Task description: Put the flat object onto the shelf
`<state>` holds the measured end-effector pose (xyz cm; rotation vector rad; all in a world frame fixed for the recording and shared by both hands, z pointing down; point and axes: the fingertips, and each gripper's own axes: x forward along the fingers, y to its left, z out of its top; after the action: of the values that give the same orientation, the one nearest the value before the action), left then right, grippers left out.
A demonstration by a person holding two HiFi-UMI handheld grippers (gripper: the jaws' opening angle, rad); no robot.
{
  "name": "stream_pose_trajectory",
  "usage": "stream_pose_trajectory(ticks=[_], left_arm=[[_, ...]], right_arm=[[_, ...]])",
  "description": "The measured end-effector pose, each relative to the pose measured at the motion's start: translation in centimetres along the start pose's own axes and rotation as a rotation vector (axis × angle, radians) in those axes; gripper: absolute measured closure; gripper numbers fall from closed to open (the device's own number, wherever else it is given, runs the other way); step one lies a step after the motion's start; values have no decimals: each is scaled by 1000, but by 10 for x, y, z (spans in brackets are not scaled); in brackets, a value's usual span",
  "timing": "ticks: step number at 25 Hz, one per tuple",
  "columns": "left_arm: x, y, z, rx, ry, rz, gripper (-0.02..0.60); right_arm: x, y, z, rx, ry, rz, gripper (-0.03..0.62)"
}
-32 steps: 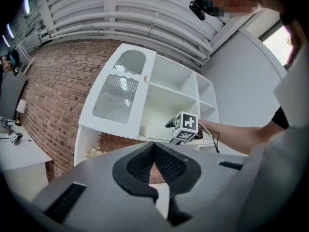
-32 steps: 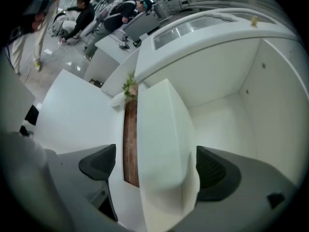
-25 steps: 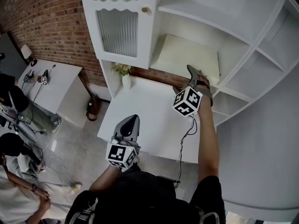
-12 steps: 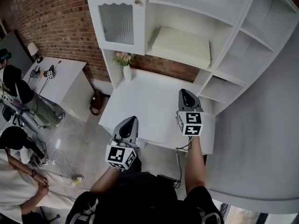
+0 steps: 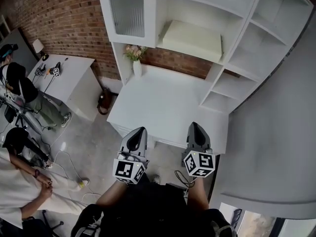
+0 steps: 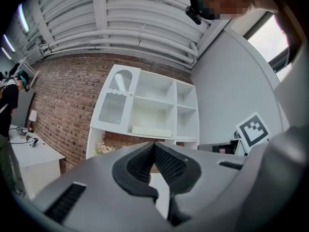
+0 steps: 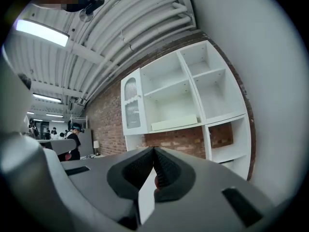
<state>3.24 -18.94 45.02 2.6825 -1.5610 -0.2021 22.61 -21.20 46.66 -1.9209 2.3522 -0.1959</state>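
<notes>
The flat object, a pale cream slab, lies on the lower shelf of the white shelf unit; it also shows in the left gripper view and the right gripper view. Both grippers hover far from it, past the front edge of the white desk. My left gripper is shut and empty, its pads meeting. My right gripper has just been closing and now stands shut with nothing between its pads.
A white desk stands under the shelves, with a vase of flowers at its back left. A glass-door cabinet adjoins the shelf. A side table and people stand left. Cables lie on the floor.
My right gripper has drawn back from the shelf, rolled and shut, leaving the flat object there. Both grippers have pulled back over the desk towards its front edge.
</notes>
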Motion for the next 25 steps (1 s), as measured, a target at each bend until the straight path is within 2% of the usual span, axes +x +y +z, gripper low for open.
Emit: stream_pose_trajectory(ticks=[8,18,25], left_arm=[[-16,6,-2,-17,-1,-11,572],[-16,22,4,-20,6,-54,572],[-19,38,0,-38,18,-46,572]], right_arm=[[-44,30,-16,-21,18,-19,568],[-40,64,-24,-65,54,-5,569],[-34,78,-28,-68,61,-4,569]])
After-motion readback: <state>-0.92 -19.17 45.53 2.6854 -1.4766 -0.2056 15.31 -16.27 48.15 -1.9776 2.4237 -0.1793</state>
